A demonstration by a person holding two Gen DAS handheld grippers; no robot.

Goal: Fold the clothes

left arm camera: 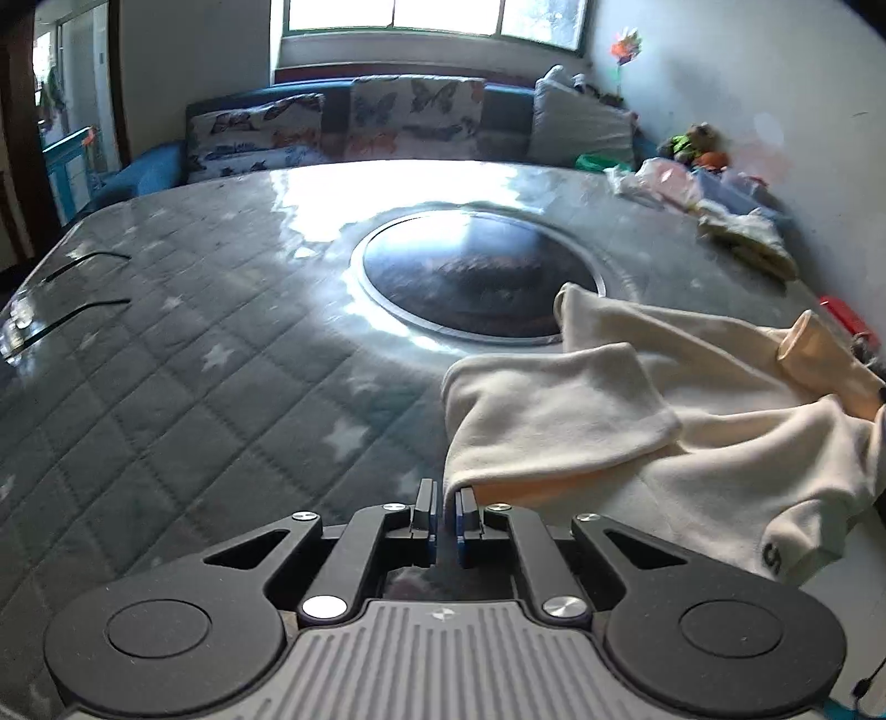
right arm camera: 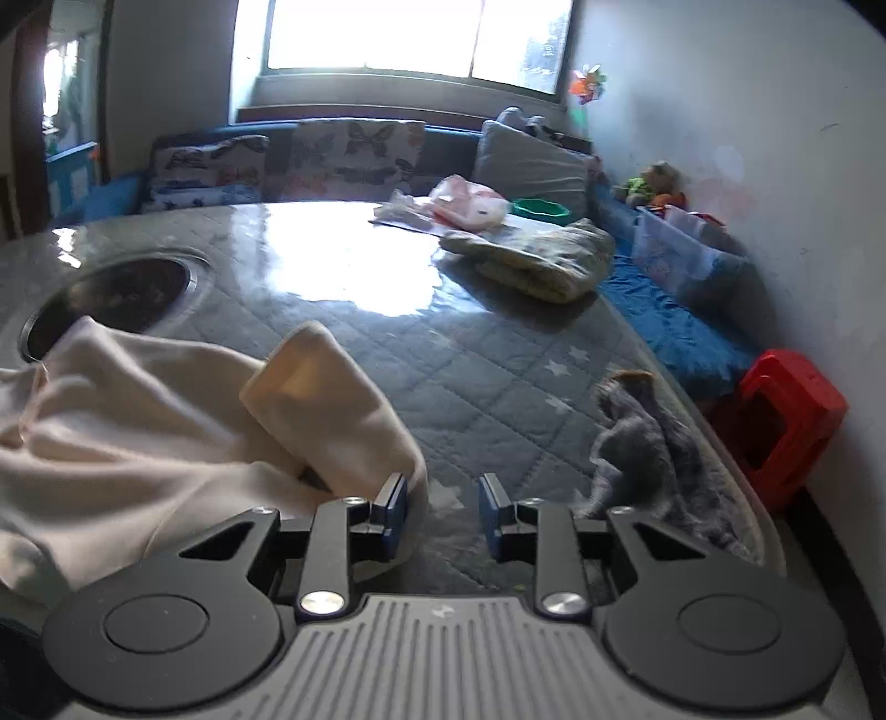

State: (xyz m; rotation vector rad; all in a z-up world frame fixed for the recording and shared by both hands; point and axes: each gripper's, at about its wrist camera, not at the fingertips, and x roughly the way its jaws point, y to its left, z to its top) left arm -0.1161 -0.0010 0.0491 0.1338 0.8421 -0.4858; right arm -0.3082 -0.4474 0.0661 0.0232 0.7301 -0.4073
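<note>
Grey cloth (right arm camera: 648,437) shows only beside right tongs (right arm camera: 443,512)

Daylight pours from the window (left arm camera: 432,16) at the top of both frames, blown out white. Strong glare sheets across the glossy table (right arm camera: 343,266) centre. Edges bend with fisheye distortion; corners fall dark, details soft.

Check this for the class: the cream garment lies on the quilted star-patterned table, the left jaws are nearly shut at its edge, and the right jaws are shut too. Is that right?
Not quite. The right gripper stands open, its jaws wide apart beside the cream garment, as the right wrist view shows. The rest holds: left gripper nearly shut at the garment's edge on the quilted table.
</note>
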